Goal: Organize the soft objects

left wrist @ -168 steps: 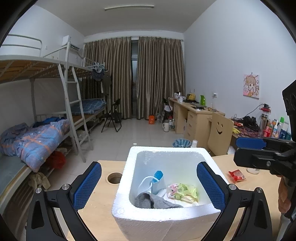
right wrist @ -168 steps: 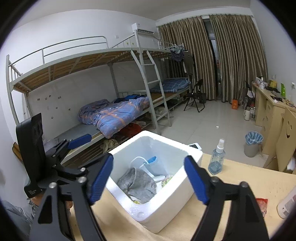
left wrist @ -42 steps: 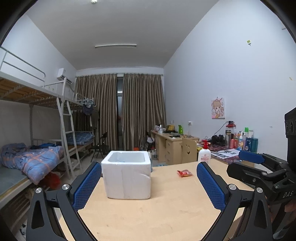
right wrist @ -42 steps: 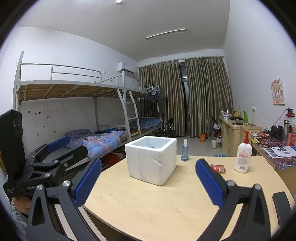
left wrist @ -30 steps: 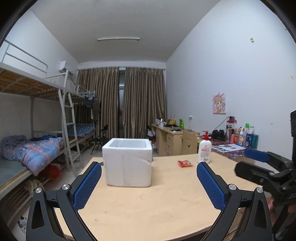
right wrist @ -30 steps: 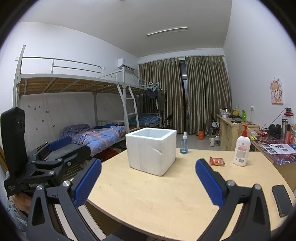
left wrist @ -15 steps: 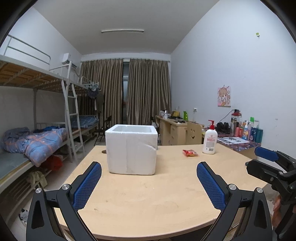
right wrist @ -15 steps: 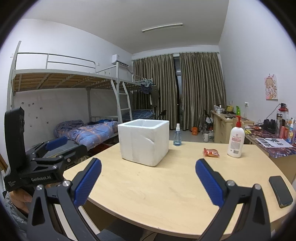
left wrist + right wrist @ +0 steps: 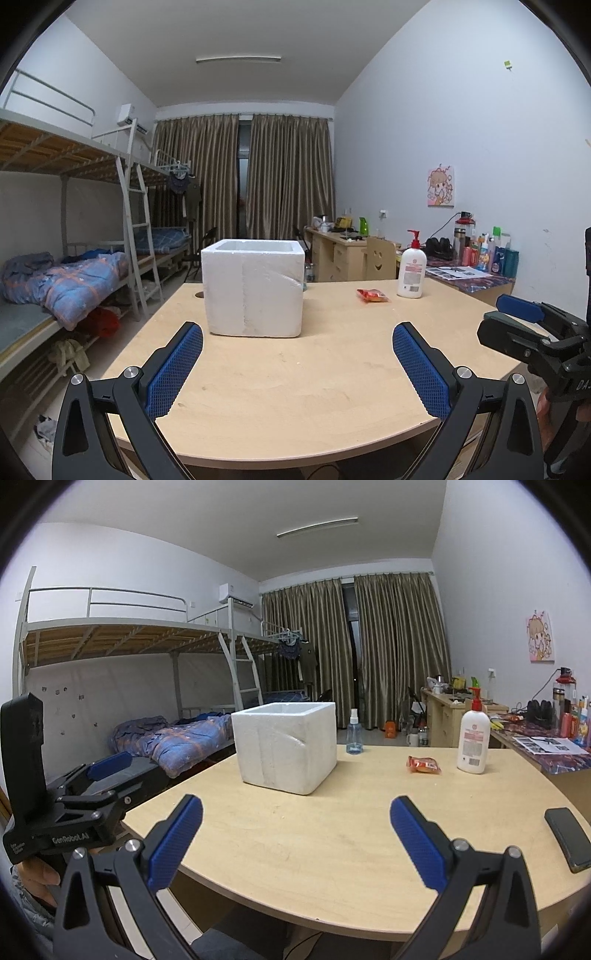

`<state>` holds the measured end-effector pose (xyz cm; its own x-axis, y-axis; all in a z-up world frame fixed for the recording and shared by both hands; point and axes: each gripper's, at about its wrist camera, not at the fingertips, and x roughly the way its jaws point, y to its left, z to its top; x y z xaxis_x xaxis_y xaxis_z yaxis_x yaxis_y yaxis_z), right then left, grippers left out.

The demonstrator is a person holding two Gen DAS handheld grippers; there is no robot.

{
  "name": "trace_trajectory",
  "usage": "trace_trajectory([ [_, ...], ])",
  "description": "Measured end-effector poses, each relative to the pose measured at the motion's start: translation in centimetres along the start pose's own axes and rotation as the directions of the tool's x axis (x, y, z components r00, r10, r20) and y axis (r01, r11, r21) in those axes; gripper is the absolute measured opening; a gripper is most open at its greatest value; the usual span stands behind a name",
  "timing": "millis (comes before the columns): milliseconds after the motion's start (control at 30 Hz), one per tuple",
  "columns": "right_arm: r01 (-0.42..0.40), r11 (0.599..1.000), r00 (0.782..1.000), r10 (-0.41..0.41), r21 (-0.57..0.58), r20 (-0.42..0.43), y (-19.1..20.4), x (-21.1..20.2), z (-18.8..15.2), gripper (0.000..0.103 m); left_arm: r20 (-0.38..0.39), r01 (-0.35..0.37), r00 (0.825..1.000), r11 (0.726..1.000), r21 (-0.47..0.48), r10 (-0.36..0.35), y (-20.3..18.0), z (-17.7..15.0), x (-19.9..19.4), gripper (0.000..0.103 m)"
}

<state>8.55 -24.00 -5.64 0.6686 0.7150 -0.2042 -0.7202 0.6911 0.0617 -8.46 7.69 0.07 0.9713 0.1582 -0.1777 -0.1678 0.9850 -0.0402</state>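
Hovering over the near edge of the wooden table (image 9: 295, 387), the left gripper (image 9: 297, 369) and right gripper (image 9: 295, 843) both hold their blue-padded fingers spread wide, gripping nothing. A white foam box (image 9: 253, 288) sits upright farther back, well apart from them; its contents are hidden. A red snack packet (image 9: 424, 764) lies near a lotion bottle (image 9: 473, 736).

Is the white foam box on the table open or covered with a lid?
Open. The white foam box shows a bare rim and no lid in both views. What lies inside cannot be told, since the cameras look at it from the side.
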Motion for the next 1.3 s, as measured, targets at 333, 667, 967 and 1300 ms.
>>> trace_trajectory([
  [333,-0.004,1.0,1.0,0.004,-0.013,-0.001,0.28,-0.1,0.07,0.103,-0.006,0.01,1.0,1.0,0.012,-0.01,-0.62,-0.28,-0.17,0.103],
  [667,-0.012,1.0,1.0,0.012,-0.022,0.0,0.26,-0.04,0.08,0.103,-0.003,0.014,1.0,1.0,0.017,-0.014,-0.53,-0.35,-0.44,0.103],
  [967,-0.009,1.0,1.0,0.01,-0.018,0.004,0.26,0.0,0.04,0.103,-0.004,0.013,1.0,1.0,0.02,-0.013,-0.69,-0.16,-0.49,0.103],
  [1300,-0.014,1.0,1.0,0.014,-0.02,-0.001,0.23,0.01,-0.1,0.103,-0.012,0.01,1.0,1.0,0.021,-0.009,-0.63,-0.06,-0.5,0.103],
])
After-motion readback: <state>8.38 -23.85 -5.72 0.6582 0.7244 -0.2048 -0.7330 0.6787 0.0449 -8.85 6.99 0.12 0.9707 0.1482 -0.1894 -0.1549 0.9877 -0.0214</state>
